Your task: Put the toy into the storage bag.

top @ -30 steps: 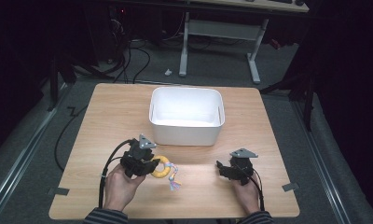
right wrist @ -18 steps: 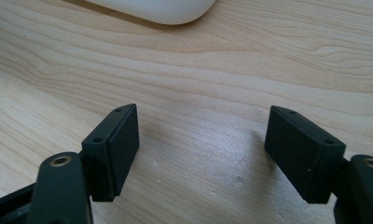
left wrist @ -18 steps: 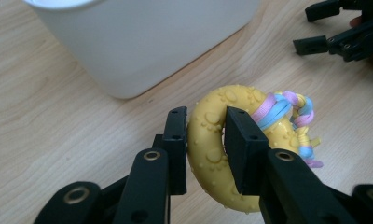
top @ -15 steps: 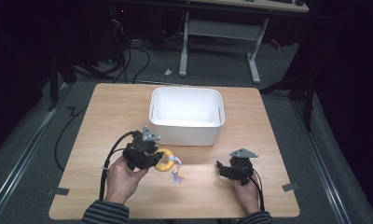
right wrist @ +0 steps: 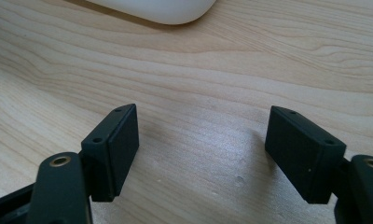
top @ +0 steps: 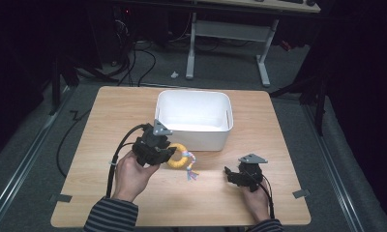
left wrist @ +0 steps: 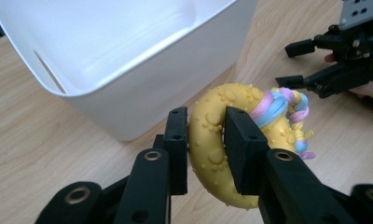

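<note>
High view: the left gripper (top: pixel 168 153), just left of centre, holds a yellow ring toy (top: pixel 181 157) with a pastel rope tail, close against the near wall of the white bin (top: pixel 193 137). The step looks like carrying the toy to the bin; next it must clear the rim. The right gripper (top: pixel 232 175) rests lower right, on open table (top: pixel 288 159).

Left gripper view: both jaws clamp the ring toy (left wrist: pixel 211 149) at centre; the bin's rim (left wrist: pixel 128 79) crosses the upper left, its inside bare.

Right gripper view: the jaws stand wide with nothing between them, over bare wood.
</note>
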Action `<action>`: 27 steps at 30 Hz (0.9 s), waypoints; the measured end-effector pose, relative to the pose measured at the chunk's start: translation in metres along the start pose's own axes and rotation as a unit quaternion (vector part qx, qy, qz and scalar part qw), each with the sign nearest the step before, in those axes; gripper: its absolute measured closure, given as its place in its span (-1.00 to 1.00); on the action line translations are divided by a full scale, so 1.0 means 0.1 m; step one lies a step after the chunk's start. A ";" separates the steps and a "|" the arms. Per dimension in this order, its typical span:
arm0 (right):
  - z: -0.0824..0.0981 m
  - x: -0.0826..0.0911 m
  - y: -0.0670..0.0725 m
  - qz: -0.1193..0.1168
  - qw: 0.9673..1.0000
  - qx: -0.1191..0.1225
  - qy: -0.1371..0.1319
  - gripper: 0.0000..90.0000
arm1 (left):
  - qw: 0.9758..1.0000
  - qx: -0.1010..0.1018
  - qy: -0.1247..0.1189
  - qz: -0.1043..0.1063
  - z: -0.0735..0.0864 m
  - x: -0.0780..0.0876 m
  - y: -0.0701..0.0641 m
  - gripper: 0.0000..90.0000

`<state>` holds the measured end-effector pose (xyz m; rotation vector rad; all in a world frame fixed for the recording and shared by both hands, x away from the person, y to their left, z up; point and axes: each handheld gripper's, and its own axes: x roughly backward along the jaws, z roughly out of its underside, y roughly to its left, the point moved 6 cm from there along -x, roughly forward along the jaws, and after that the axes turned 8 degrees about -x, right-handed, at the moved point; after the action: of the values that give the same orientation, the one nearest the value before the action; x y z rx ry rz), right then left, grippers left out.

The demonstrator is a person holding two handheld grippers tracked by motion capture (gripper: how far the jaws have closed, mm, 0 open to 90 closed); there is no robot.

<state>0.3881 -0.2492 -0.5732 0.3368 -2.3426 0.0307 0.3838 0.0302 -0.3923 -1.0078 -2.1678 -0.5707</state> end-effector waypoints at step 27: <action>0.00 0.00 0.00 -0.001 1.000 0.001 0.001 -0.42 | 0.999 0.016 -0.033 0.005 -0.54 0.08 0.34 0.59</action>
<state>0.3879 -0.2490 -0.5732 0.3409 -2.3402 0.0317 0.4278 0.0210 -0.3461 -1.0336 -2.2215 -0.5028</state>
